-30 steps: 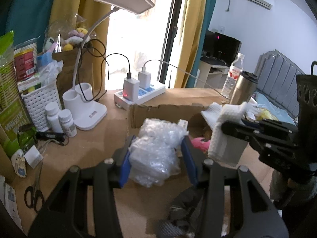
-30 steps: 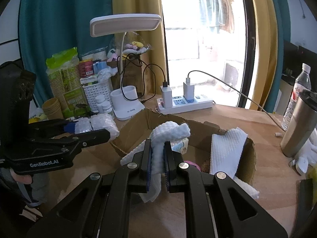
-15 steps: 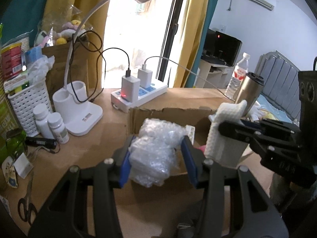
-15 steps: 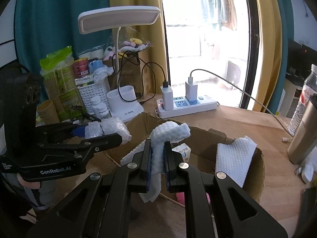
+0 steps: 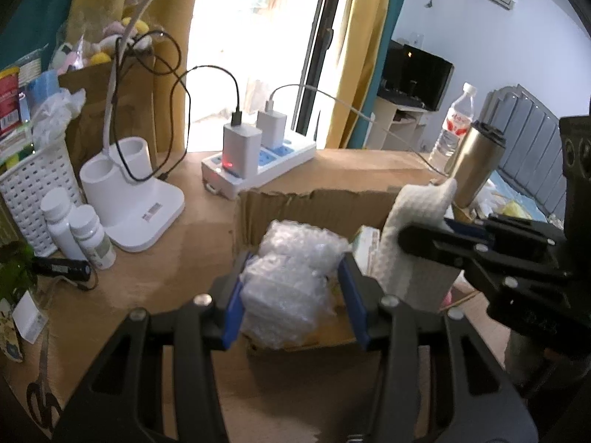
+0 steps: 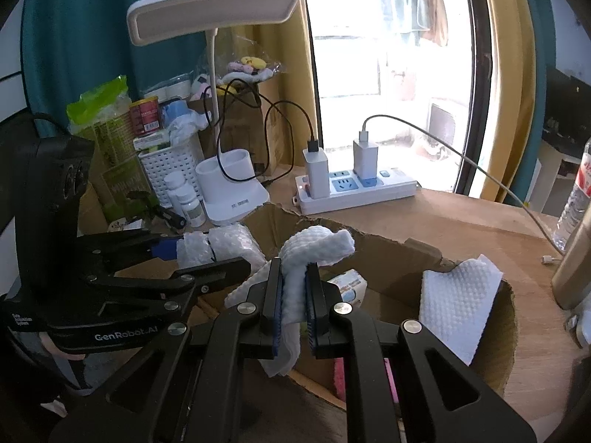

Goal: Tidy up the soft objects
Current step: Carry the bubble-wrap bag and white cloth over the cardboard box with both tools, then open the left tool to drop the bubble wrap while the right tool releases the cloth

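My left gripper [image 5: 291,295] is shut on a wad of clear bubble wrap [image 5: 291,277], held over the near left part of an open cardboard box [image 5: 317,203]. In the right wrist view that same bubble wrap [image 6: 218,243] sits at the box's left rim. My right gripper [image 6: 295,295] is shut on a white textured cloth [image 6: 314,247], which hangs over the box [image 6: 406,254]. From the left wrist view the cloth [image 5: 417,214] shows at right, above the box. Inside lie another white cloth [image 6: 458,302], a small carton [image 6: 351,284] and something pink [image 6: 341,373].
A white desk lamp base [image 5: 125,199], two pill bottles [image 5: 77,232], a white basket [image 5: 33,184] and scissors [image 5: 40,395] stand left of the box. A power strip [image 6: 354,192] with chargers lies behind it. A steel tumbler [image 5: 476,162] and water bottle [image 5: 454,125] stand at right.
Both grippers have moved forward and slightly down over the box, each still holding its load. The lamp and clutter now appear nearer.
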{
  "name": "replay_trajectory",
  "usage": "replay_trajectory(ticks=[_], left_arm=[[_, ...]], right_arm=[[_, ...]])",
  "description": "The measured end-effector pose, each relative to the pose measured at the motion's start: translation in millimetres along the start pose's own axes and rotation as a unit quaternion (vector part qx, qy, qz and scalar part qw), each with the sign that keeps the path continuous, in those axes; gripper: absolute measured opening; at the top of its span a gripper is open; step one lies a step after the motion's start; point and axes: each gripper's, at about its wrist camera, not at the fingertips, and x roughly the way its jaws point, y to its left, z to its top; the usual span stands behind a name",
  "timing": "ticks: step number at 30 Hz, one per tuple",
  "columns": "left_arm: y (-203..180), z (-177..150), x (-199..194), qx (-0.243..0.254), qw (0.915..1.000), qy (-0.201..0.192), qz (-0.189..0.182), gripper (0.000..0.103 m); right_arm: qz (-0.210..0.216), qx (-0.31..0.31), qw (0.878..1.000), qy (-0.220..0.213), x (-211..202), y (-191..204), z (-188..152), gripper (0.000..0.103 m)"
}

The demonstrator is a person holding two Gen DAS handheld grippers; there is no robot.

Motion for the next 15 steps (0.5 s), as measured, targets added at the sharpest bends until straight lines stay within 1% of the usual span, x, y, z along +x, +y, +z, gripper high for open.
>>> replay_trajectory(ticks=[6,8,9,10,12,15], left_arm=[[-1,0,1,0.004,1.0,0.005,-0.002,0.055],[0,0,-1,0.003,1.0,0.003,-0.002,0.064],[0,0,-3,0.001,1.0,0.002,-0.004,0.071],[1,0,-4,-0.003,1.0,0.0,-0.008,0.073],[3,0,-5,-0.013,0.9998,-0.002,-0.013,0.073],[7,0,-6,-0.025,0.9996,0.0,-0.01,0.073]], right_arm=[[0.001,-0.001,1.0,0.008,8,2,-1,0.012],[0.002,-0.002,1.0,0.01,10,3,-2,0.012],[0.002,-0.002,1.0,0.011,11,3,-2,0.012],[0.001,-0.001,1.0,0.012,12,3,-2,0.012],[0.001,0.001,1.0,0.013,13,3,-3,0.012],[0.003,0.004,1.0,0.016,15,4,-4,0.012]])
